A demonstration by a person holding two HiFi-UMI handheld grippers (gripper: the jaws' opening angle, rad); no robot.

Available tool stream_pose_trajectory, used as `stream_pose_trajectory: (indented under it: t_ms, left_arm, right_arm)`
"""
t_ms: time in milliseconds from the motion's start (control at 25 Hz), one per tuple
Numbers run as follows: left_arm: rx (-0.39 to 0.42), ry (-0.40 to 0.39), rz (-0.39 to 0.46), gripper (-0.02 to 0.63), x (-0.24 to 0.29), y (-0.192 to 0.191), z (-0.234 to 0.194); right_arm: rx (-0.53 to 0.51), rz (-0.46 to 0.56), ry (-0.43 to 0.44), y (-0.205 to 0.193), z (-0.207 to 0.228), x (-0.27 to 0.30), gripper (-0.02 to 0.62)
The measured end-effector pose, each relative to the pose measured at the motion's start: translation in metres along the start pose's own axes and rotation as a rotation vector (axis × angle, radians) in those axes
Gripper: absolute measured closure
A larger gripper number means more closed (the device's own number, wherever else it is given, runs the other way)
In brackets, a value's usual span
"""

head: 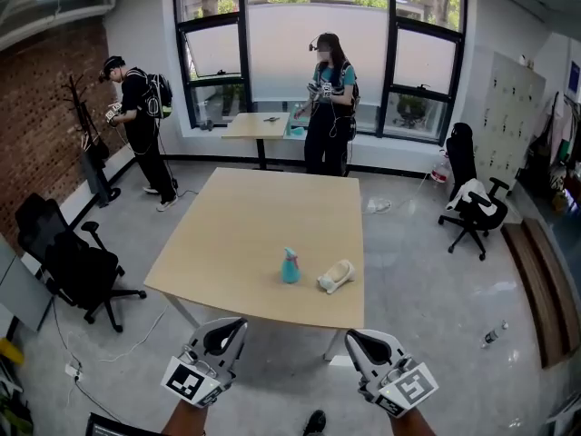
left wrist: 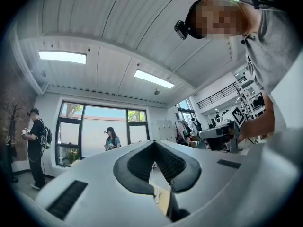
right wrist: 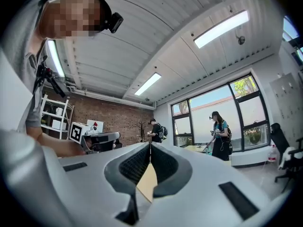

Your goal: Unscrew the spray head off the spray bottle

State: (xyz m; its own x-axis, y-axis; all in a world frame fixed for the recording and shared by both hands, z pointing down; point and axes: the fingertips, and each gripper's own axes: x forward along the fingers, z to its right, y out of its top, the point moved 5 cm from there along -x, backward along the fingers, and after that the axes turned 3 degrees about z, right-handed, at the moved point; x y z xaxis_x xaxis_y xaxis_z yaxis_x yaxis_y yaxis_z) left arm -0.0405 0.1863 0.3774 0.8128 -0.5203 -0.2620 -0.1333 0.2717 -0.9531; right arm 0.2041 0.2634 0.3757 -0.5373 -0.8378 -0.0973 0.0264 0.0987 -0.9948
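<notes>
A small teal spray bottle [head: 290,267] stands upright on the light wooden table [head: 245,243], near its front edge. Just to its right lies a cream-white spray head [head: 336,276] on its side. In the head view my left gripper [head: 227,332] and right gripper [head: 360,342] hang low in front of the table, well short of the bottle, both shut with nothing in them. Both gripper views point upward at the ceiling, and each shows jaws that meet at the tip: left gripper [left wrist: 154,143], right gripper [right wrist: 150,144].
Two people stand at the far end, one by a small table [head: 258,125] at the window, one at the left by a brick wall. Black office chairs stand at left [head: 77,271] and right [head: 472,203]. A plastic bottle [head: 492,335] lies on the floor.
</notes>
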Motion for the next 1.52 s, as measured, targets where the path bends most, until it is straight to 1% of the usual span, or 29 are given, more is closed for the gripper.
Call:
stream_pose_trajectory:
  t_ms: [120,200,280,440,560,640,800,880,1000,1120,1240,1280,1360,1400,1480,1520]
  left_arm:
    - [-0.01,0.01,0.001,0.601,0.038,-0.021,-0.02]
    - [-0.027,0.012,-0.017,0.601,0.056,-0.032,-0.033]
    - [-0.027,0.013,-0.029,0.601,0.07,-0.04,-0.049]
    - [-0.028,0.013,-0.024,0.601,0.101,-0.061,-0.087]
    - [-0.042,-0.001,-0.026,0.601,0.124,-0.082,-0.119]
    - [-0.061,-0.02,-0.025,0.601,0.138,-0.096,-0.142]
    - [-0.089,-0.111,-0.033,0.601,0.167,-0.134,-0.185]
    - [-0.109,-0.139,-0.062,0.601,0.178,-0.161,-0.207]
    - [-0.17,-0.179,-0.142,0.6,0.195,-0.217,-0.228]
    - [-0.235,-0.24,-0.248,0.598,0.206,-0.28,-0.229]
    - [-0.244,-0.294,-0.33,0.593,0.214,-0.339,-0.228]
    - [-0.25,-0.308,-0.346,0.564,0.216,-0.356,-0.225]
    - [-0.267,-0.332,-0.367,0.456,0.224,-0.385,-0.22]
    - [-0.265,-0.345,-0.377,0.416,0.23,-0.397,-0.219]
    - [-0.236,-0.381,-0.407,0.334,0.242,-0.421,-0.219]
    - [-0.22,-0.403,-0.426,0.303,0.247,-0.432,-0.218]
  right_arm:
    - [0.006,-0.011,0.022,-0.01,0.037,0.032,0.589]
    - [0.036,-0.016,0.038,-0.015,0.051,0.051,0.589]
    - [0.05,-0.018,0.053,-0.018,0.062,0.07,0.589]
    - [0.041,-0.022,0.045,-0.028,0.093,0.112,0.589]
    - [0.058,-0.067,0.031,-0.041,0.113,0.143,0.589]
    - [0.073,-0.092,0.013,-0.052,0.124,0.166,0.589]
    - [0.088,-0.145,-0.03,-0.075,0.143,0.218,0.588]
    - [0.093,-0.194,-0.041,-0.086,0.151,0.248,0.588]
    - [0.101,-0.299,-0.048,-0.115,0.167,0.284,0.588]
    - [0.097,-0.45,-0.046,-0.152,0.183,0.311,0.587]
    - [0.078,-0.587,-0.025,-0.189,0.198,0.342,0.572]
    - [0.076,-0.634,-0.012,-0.201,0.202,0.352,0.55]
    - [0.076,-0.73,0.018,-0.224,0.211,0.368,0.48]
    - [0.076,-0.779,0.031,-0.236,0.216,0.377,0.471]
    - [0.067,-0.89,0.056,-0.261,0.225,0.391,0.465]
    - [0.058,-0.949,0.069,-0.273,0.227,0.396,0.455]
